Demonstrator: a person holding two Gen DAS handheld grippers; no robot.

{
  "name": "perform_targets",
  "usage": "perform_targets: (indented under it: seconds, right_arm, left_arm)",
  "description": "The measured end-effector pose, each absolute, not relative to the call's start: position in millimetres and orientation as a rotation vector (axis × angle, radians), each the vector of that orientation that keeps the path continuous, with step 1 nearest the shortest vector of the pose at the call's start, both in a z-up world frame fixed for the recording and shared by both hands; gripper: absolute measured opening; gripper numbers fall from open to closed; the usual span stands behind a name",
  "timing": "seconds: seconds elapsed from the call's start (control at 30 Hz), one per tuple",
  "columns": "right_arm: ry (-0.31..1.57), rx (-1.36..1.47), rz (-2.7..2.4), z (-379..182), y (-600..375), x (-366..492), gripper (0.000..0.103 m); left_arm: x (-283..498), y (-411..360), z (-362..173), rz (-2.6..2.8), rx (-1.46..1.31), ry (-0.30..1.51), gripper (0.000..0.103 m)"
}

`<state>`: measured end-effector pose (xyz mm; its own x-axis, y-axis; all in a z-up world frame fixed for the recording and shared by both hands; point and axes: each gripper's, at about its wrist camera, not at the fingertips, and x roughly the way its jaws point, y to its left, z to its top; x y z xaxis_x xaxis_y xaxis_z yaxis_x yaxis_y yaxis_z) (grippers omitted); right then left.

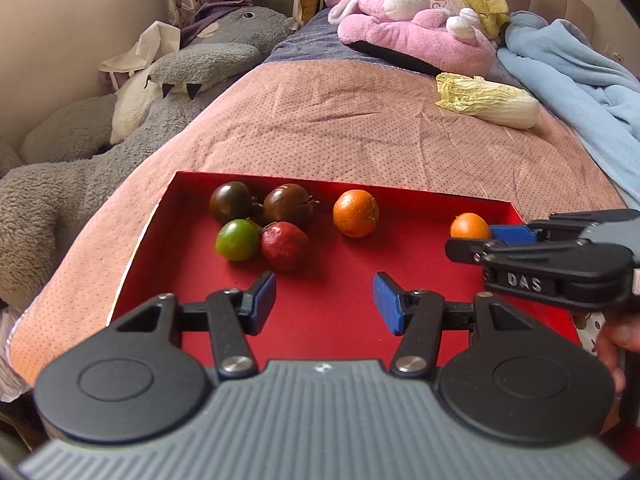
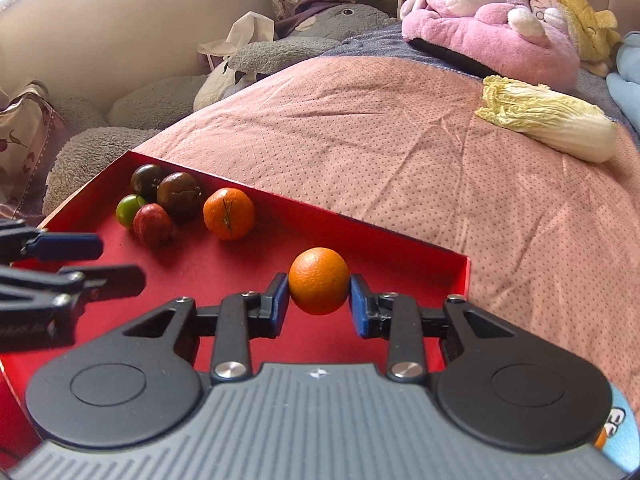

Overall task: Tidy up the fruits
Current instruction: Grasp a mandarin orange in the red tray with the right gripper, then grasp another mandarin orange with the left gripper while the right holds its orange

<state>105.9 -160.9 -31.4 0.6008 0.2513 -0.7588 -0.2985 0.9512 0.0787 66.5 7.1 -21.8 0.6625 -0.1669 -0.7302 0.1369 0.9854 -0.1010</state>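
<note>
A red tray (image 1: 332, 268) (image 2: 216, 268) lies on a pink bedspread. At its far left, two dark tomatoes (image 1: 231, 201) (image 2: 178, 194), a green one (image 1: 237, 240) (image 2: 128, 209) and a red fruit (image 1: 284, 246) (image 2: 154, 224) form a cluster. Beside them rests an orange (image 1: 356, 213) (image 2: 229, 213). My right gripper (image 2: 319, 294) (image 1: 480, 240) is shut on a second orange (image 2: 319, 280) (image 1: 469, 225) near the tray's far right corner, blue pads pressing both its sides. My left gripper (image 1: 325, 300) (image 2: 100, 262) hovers open over the tray's middle, with nothing between its fingers.
A napa cabbage (image 1: 486, 100) (image 2: 548, 120) lies on the bedspread beyond the tray to the right. A pink plush toy (image 1: 412, 28) and a blue blanket (image 1: 572, 92) sit at the back. A grey plush (image 1: 80, 168) lies along the bed's left side.
</note>
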Motion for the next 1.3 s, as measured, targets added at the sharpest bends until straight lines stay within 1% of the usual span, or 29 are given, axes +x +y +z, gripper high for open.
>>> perform_targets:
  seconds: [0.3,0.53,0.7,0.8,0.83,0.87,1.3]
  right_arm:
    - [0.852,0.025,0.324,-15,-196,25,0.038]
    - [0.836,0.06,0.314,-6,-210,4,0.038]
    - [0.827,0.072,0.321,2,-212,-4,0.038]
    - [0.82,0.069,0.329,7,-210,-10,0.038]
    - [0.82,0.066,0.33,8,-209,-12,0.038]
    - [0.82,0.065,0.332,9,-208,-14,0.038]
    - [0.799,0.032,0.362,21,-193,-38,0.038]
  left_arm:
    - [106,-25,-34,-0.21,-0.008,0.871,0.057]
    - [144,-34,-48,-0.164,-0.021,0.927,0.057]
    - [156,-39,-52,-0.128,-0.008,0.923,0.057]
    - [157,-38,-52,-0.114,-0.026,0.912,0.054]
    - [157,-39,-52,-0.113,-0.022,0.909,0.045]
    - [156,-41,-52,-0.106,-0.008,0.907,0.041]
    - [129,-40,-46,-0.075,0.024,0.9,0.039]
